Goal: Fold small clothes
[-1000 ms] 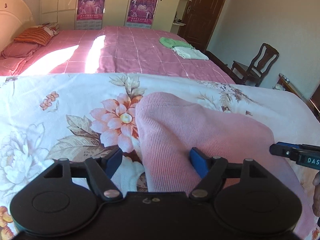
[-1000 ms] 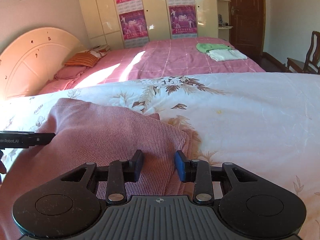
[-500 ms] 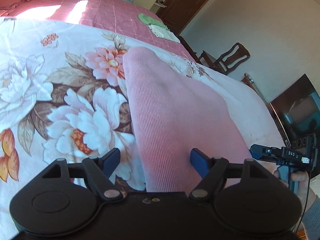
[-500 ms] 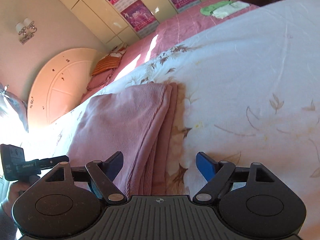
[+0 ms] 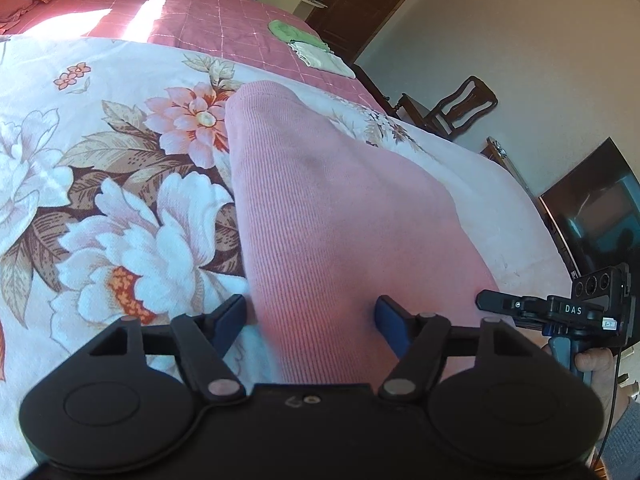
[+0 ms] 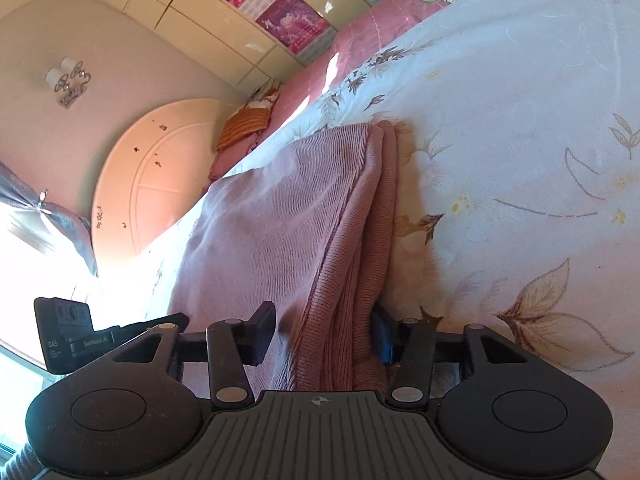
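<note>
One bed [image 5: 120, 184], floral cover; pink knit garment [image 5: 320, 216] folded at centre frame. Judged soft, light, limp; grip stacked edges. Left tongs [image 5: 310, 314] closing, astride near end, not pinching. Right tongs [image 6: 326, 330] closing around layered edge; contact unclear.

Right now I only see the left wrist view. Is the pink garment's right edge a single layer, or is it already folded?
Observer: It is folded. The right wrist view shows the pink garment with several stacked layers along that edge.
Operator: Where is the right hand-held gripper on it?
Observer: The right hand-held gripper straddles that layered edge. Its jaws have just been closing, and as far as I can see they are not yet clamped.
Operator: What lies beyond the garment from there?
Observer: A rounded cream headboard, which your view does not show.
</note>
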{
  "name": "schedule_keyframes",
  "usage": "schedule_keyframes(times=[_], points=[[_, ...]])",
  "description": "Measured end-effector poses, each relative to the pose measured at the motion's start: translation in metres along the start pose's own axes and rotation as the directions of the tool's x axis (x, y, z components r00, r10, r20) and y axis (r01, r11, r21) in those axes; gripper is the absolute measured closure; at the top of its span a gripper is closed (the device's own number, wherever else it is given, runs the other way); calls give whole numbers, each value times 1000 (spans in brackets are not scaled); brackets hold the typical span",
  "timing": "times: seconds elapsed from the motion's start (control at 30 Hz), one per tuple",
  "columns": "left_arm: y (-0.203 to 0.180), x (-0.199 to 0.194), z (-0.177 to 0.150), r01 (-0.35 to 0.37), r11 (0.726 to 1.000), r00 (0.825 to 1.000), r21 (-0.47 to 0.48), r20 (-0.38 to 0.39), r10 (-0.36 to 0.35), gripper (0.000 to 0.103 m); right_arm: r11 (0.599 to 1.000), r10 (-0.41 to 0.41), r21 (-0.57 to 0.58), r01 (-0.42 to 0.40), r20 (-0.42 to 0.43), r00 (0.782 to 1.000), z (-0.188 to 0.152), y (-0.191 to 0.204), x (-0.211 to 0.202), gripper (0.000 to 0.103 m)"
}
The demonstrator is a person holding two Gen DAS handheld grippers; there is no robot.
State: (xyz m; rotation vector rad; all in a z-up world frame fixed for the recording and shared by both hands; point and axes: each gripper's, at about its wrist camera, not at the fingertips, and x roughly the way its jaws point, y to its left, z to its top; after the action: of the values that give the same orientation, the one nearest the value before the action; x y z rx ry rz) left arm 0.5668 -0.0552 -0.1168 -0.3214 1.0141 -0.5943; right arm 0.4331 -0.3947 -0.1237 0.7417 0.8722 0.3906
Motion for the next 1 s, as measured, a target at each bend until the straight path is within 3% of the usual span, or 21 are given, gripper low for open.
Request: schedule_keyframes(times=[0.03,0.23,0.27,0.33,0.5,0.8,1.0], points=[[0,2,1,9,1000,1000,-8,-6,-9,46,1000,-1,7,1,11,1000,0,-1,0,53],[-10,10,0,-21,999,999,35,27,20,50,992,-79,-98,79,2,997,1,21,13,53],[-12,10,0,-27,998,999,48,34,25,54,984,-117,-138,116,4,993,-1,28,16,58],[-15,8,0,-33,997,999,69,45,30,59,967,-170,-190,169,11,985,-6,39,20,78],[-23,-2,1,-38,994,997,102,76,30,72,907,-258,-323,270,79,963,-20,71,24,83],[-34,-53,1,-26,982,993,186,118,4,76,866,-251,-409,288,144,957,-30,138,20,84],[-8,-115,-1,-57,978,989,200,146,28,76,845,-219,-463,268,156,963,-53,201,37,84]])
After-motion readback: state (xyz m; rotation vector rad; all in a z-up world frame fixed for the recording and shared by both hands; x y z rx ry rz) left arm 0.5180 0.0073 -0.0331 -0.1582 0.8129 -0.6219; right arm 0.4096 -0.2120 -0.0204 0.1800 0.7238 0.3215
